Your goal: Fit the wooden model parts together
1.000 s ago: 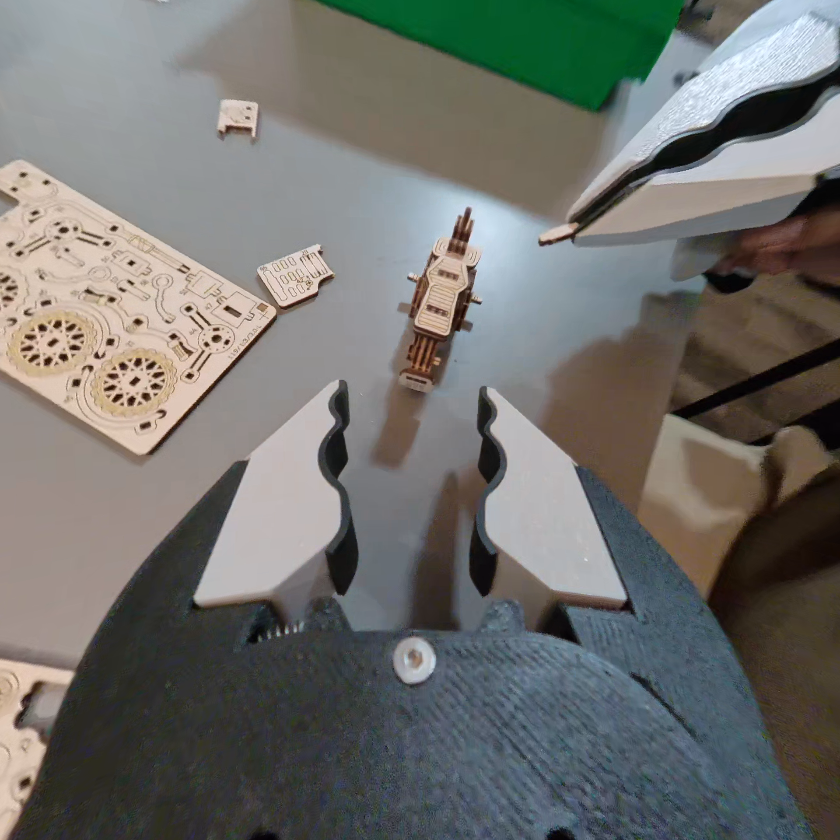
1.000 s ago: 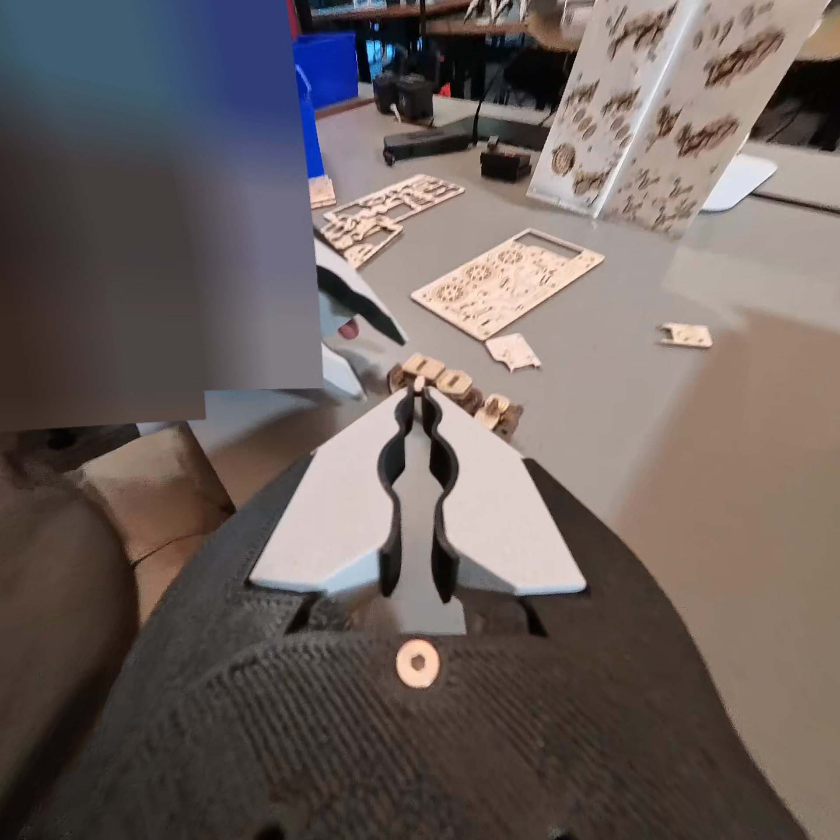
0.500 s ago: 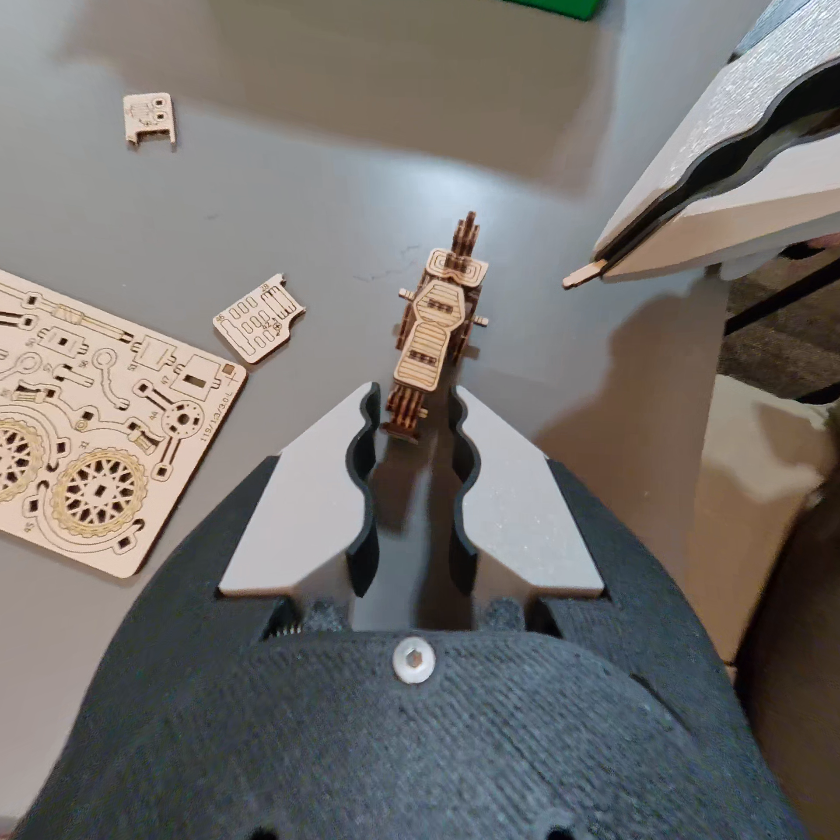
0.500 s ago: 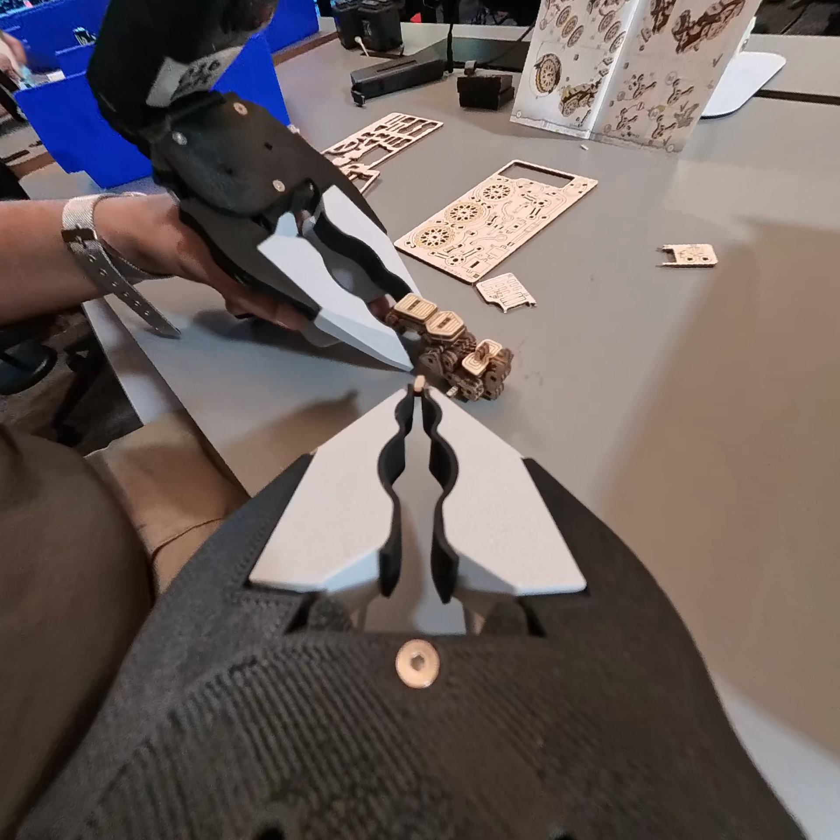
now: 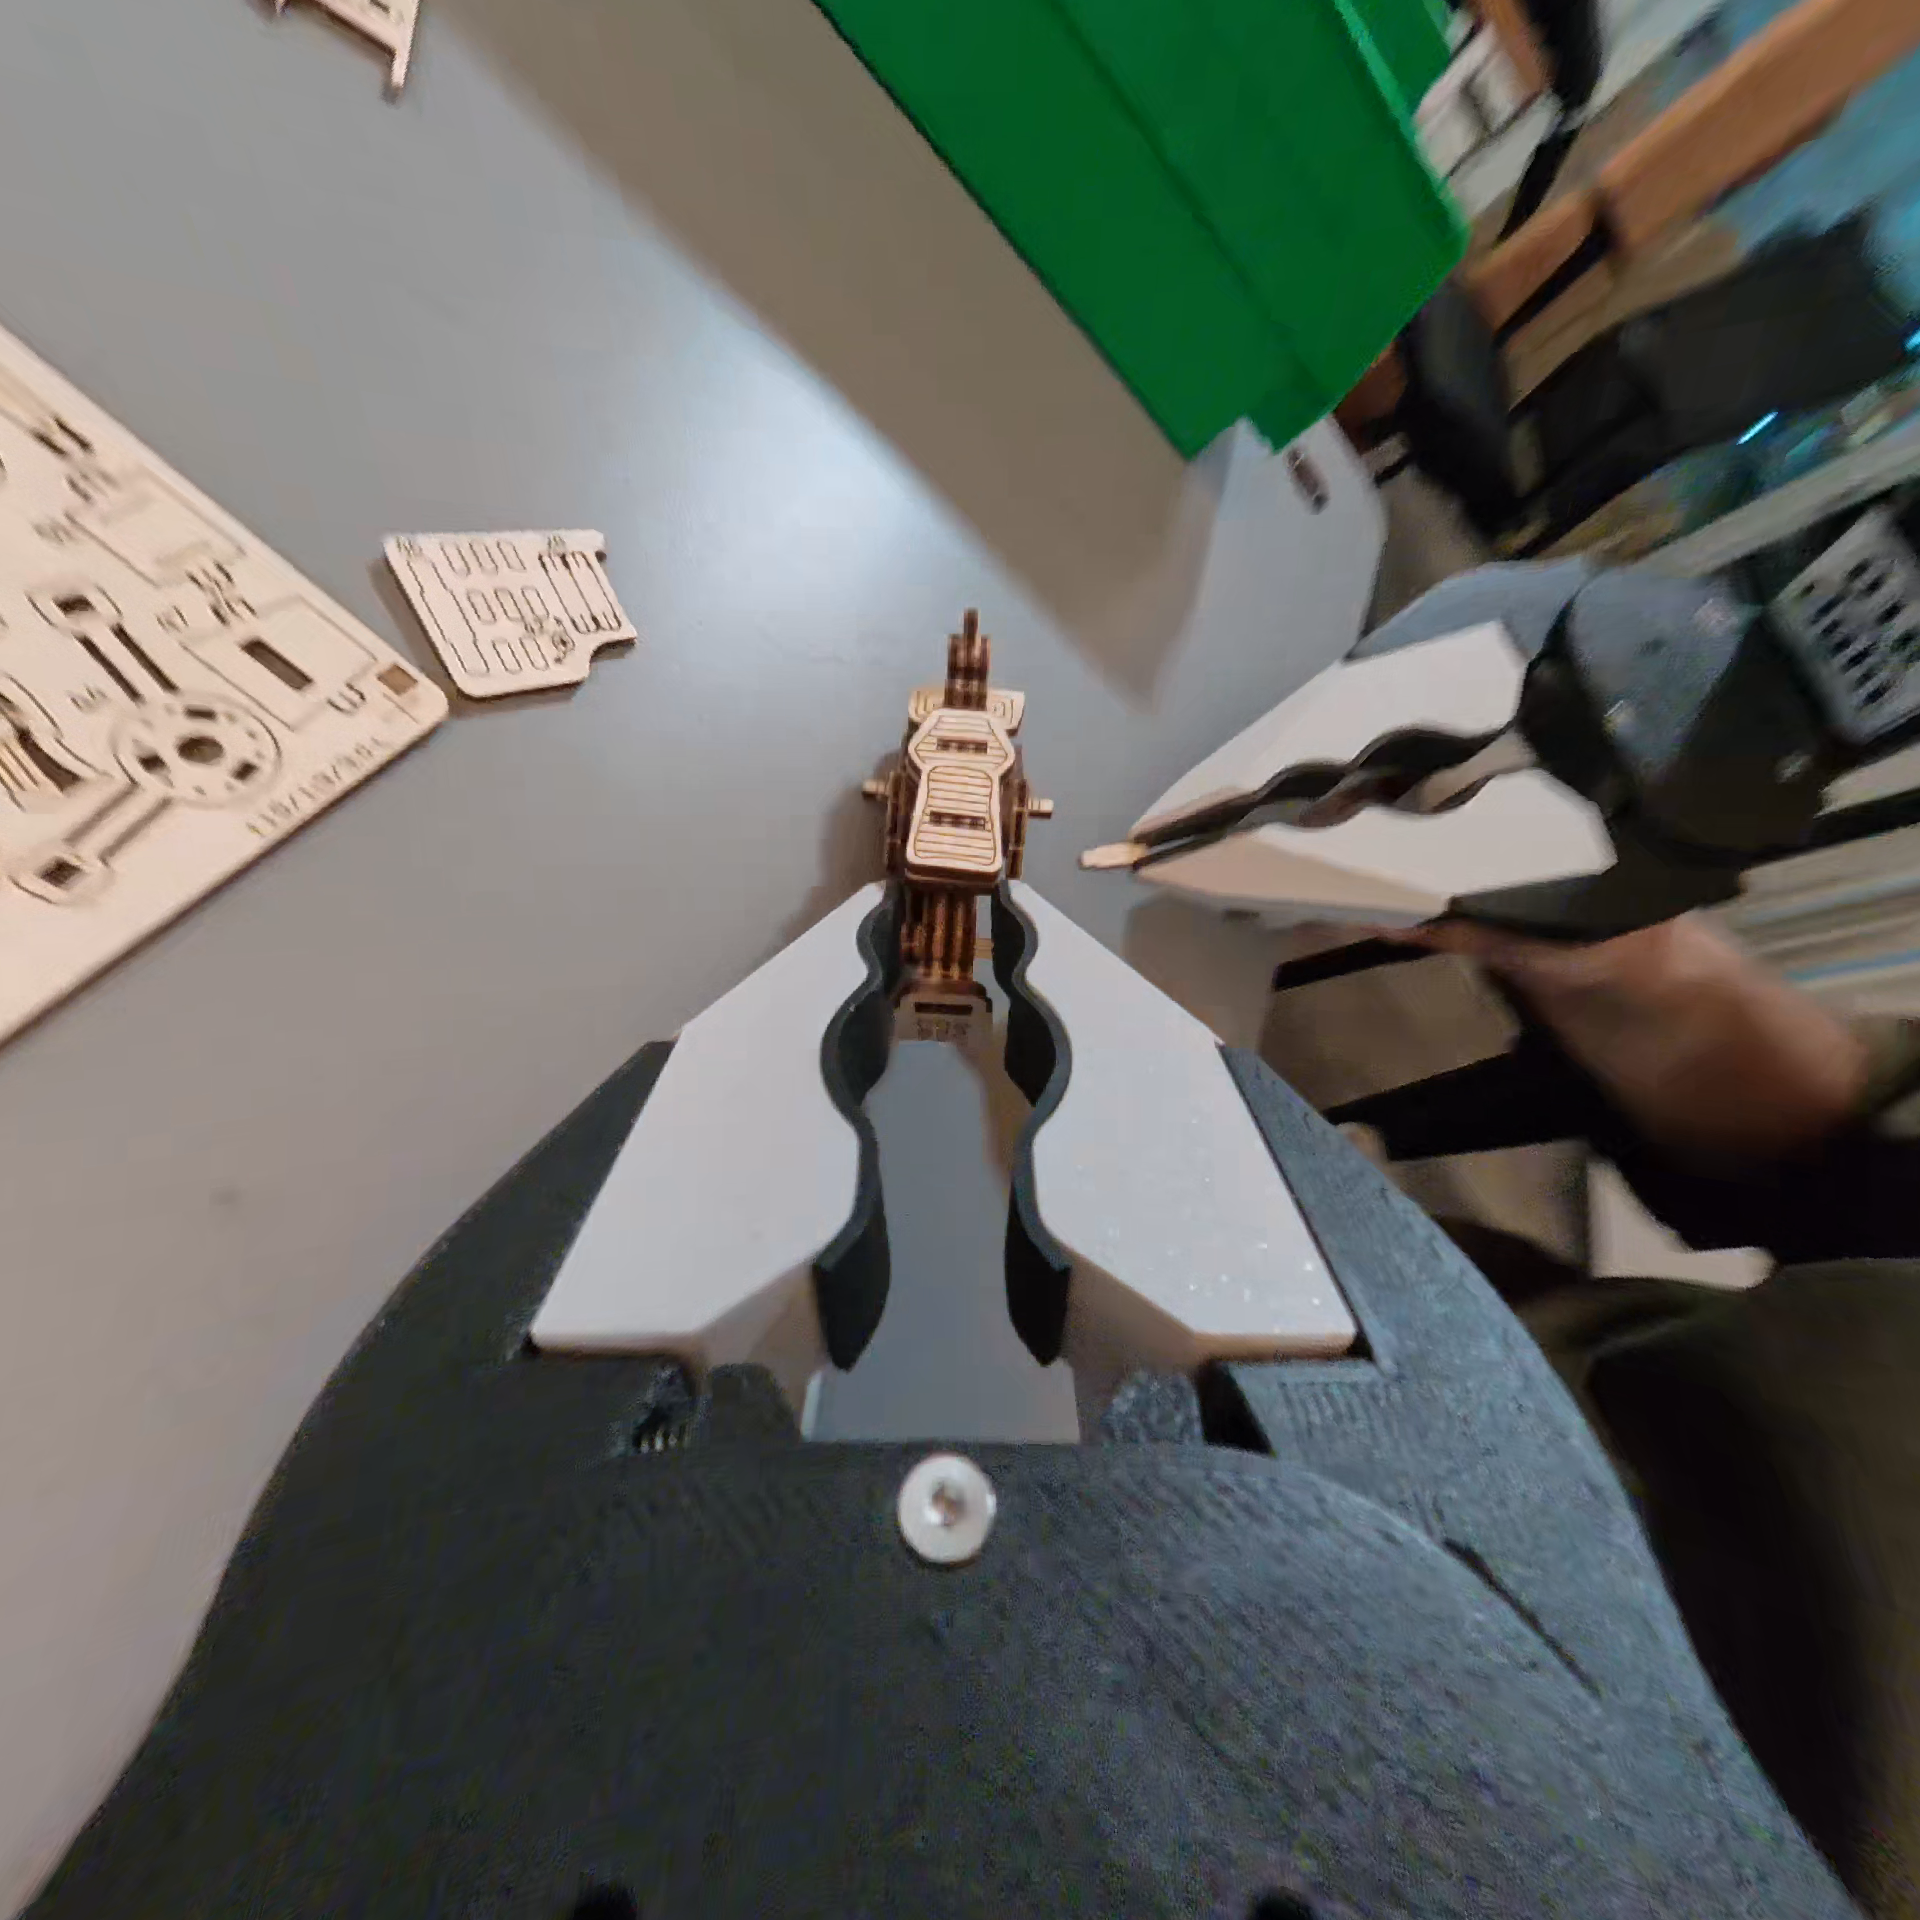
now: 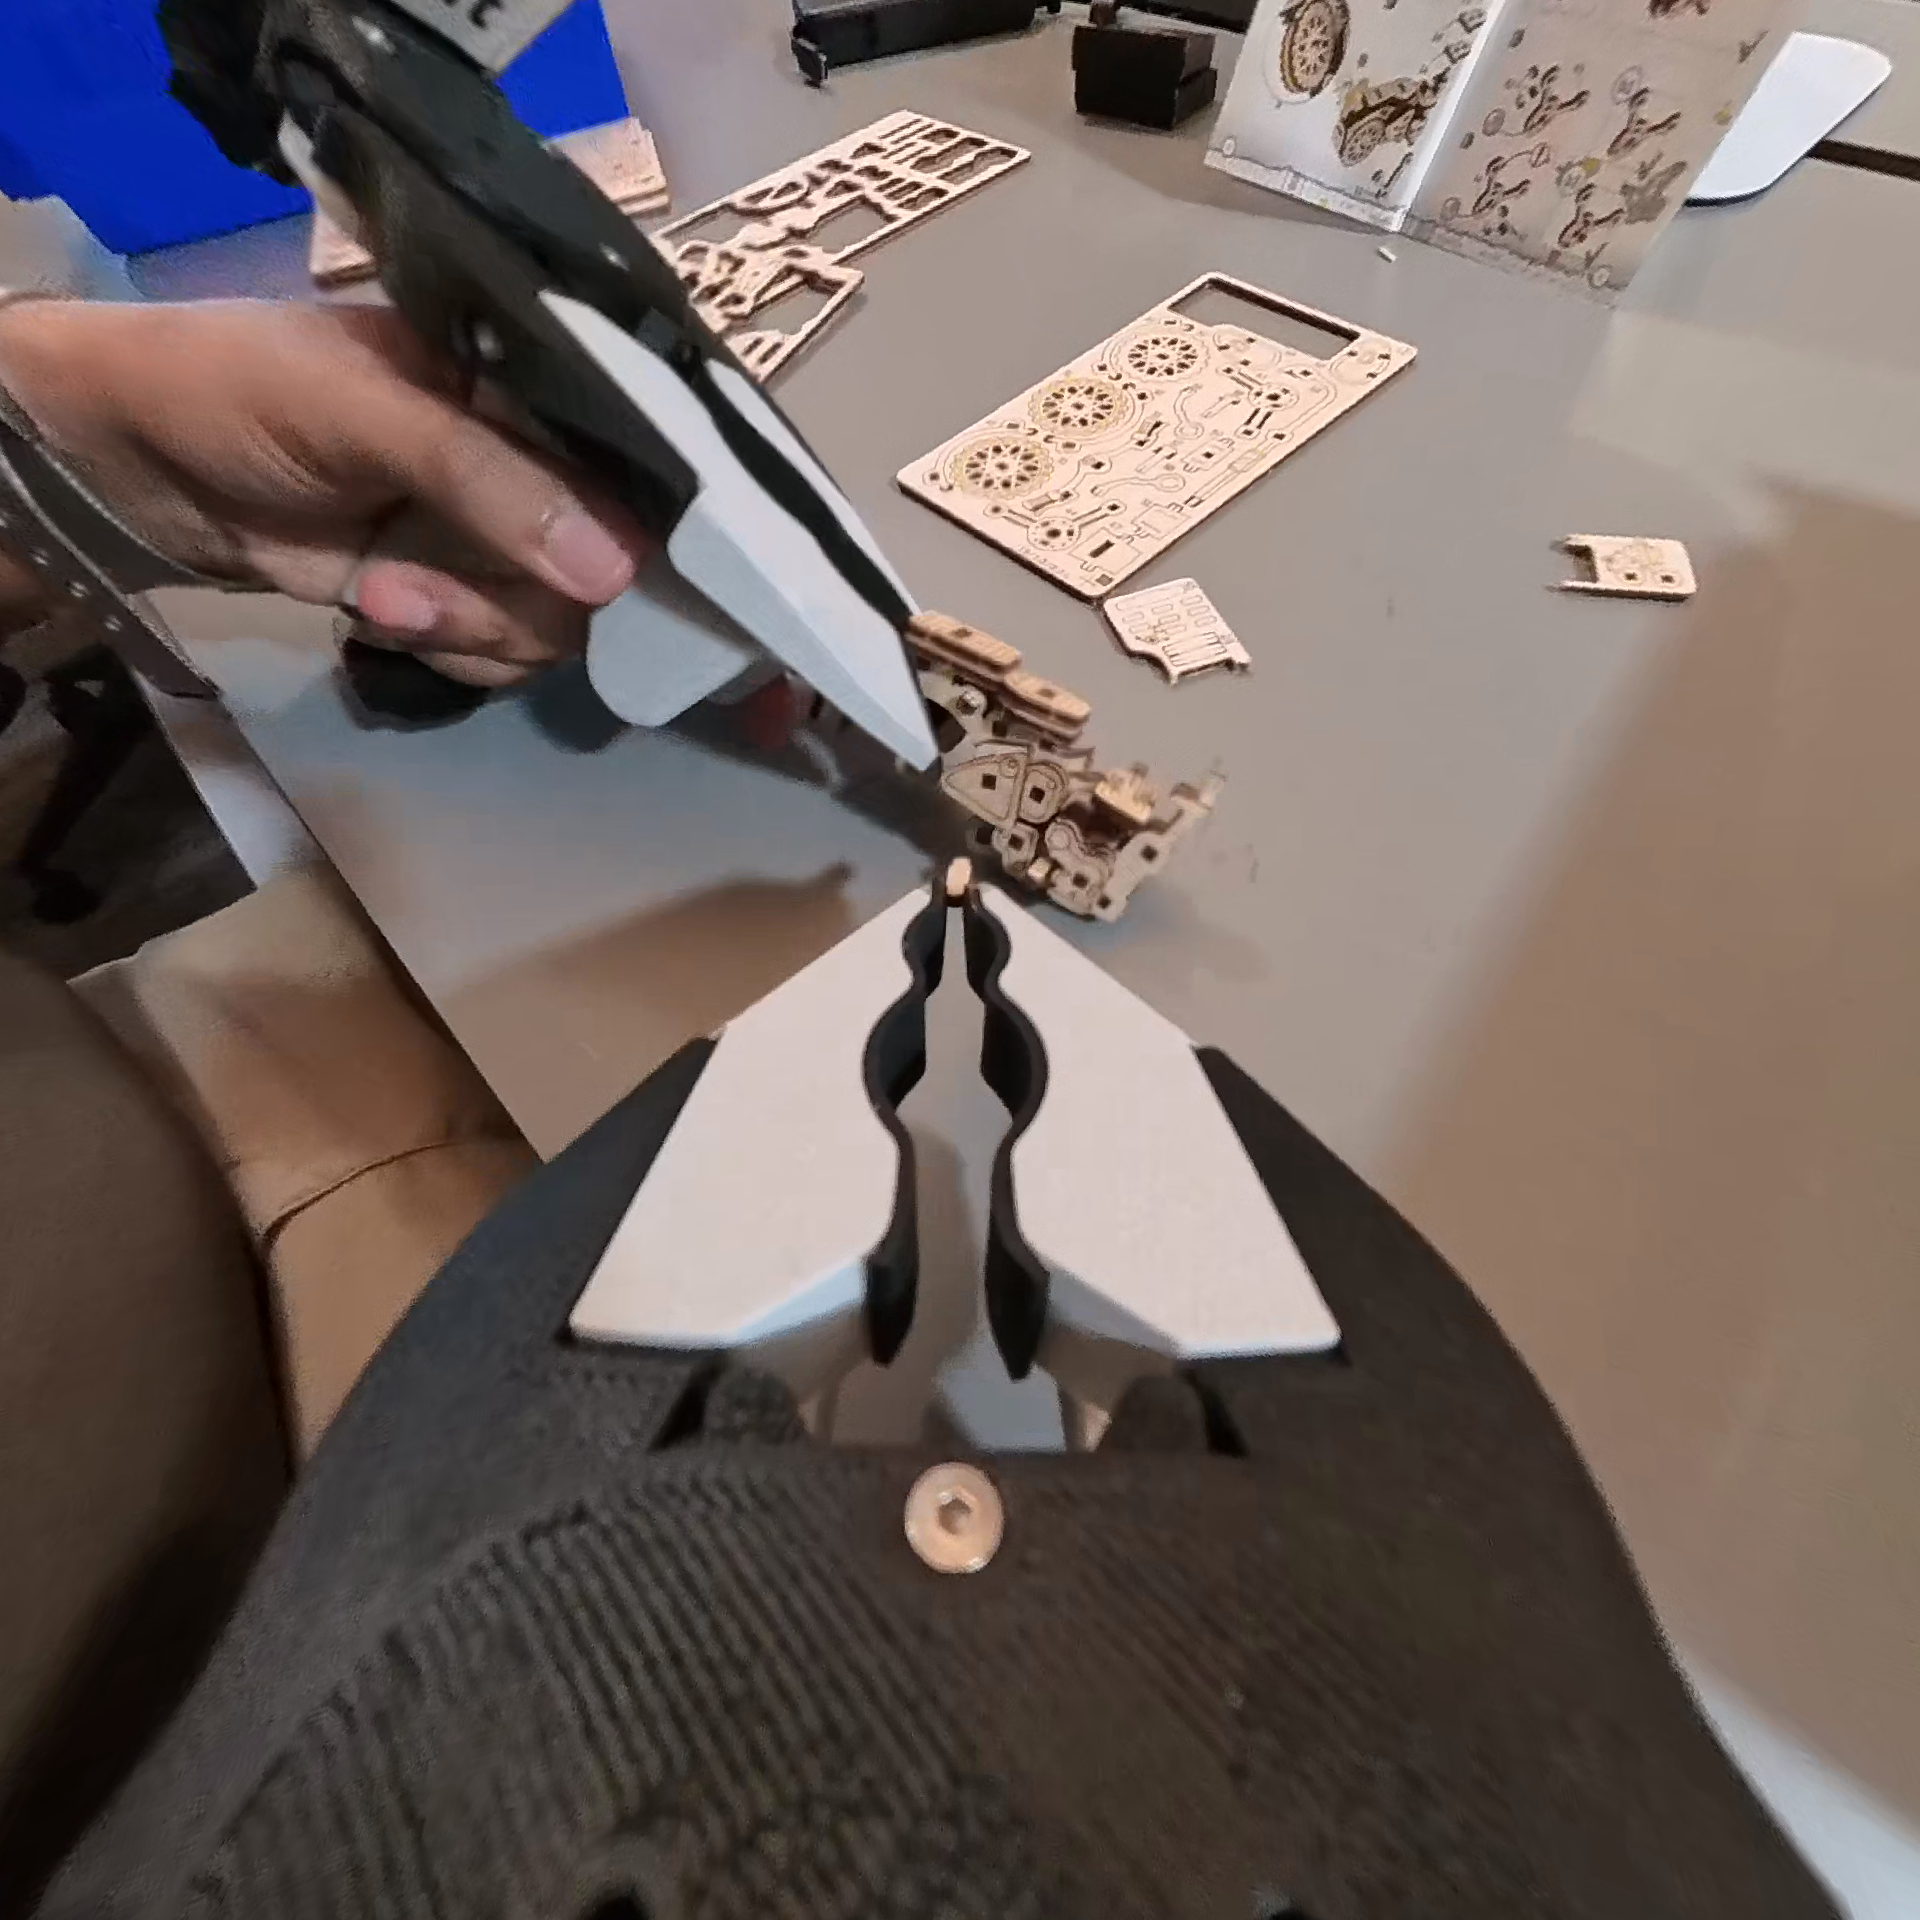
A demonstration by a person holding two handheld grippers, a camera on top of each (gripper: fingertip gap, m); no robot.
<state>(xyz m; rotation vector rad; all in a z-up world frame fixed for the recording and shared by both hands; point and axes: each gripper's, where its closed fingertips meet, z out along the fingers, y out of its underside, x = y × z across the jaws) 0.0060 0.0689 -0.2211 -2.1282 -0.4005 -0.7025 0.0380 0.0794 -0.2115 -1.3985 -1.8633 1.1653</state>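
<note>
gripping the rear end of the small, partly assembled light-brown wooden model [image 5: 958, 831] with the left gripper [image 5: 940, 914]: grey fingers with wavy black pads drawn narrow, closed on the model's slatted tail. model positioned near the front edge of the flat grey table [image 5: 520, 312], nose pointing away from the left wrist camera; whether resting on the surface or lifted just clear of it, cannot tell. pinching a tiny pale wooden peg [image 6: 958, 876] in the right gripper [image 6: 956, 902], fingertips nearly together, peg tip protruding beyond them. peg held just beside the model's right flank, apart from it, not yet inserted. lying flat on the table, well apart from the model: large pale laser-cut plywood sheet with wheel-shaped parts [image 6: 1153, 431], small notched plywood offcut with slots [image 5: 509, 611] near that sheet's corner, second small plywood fragment [image 6: 1626, 566] farther right. farther back: second plywood sheet with parts punched out [image 6: 821, 223], folded printed instruction leaflet standing upright [image 6: 1455, 114]. green block-shaped object [image 5: 1143, 187] at the table's far edge in the left wrist view.
</note>
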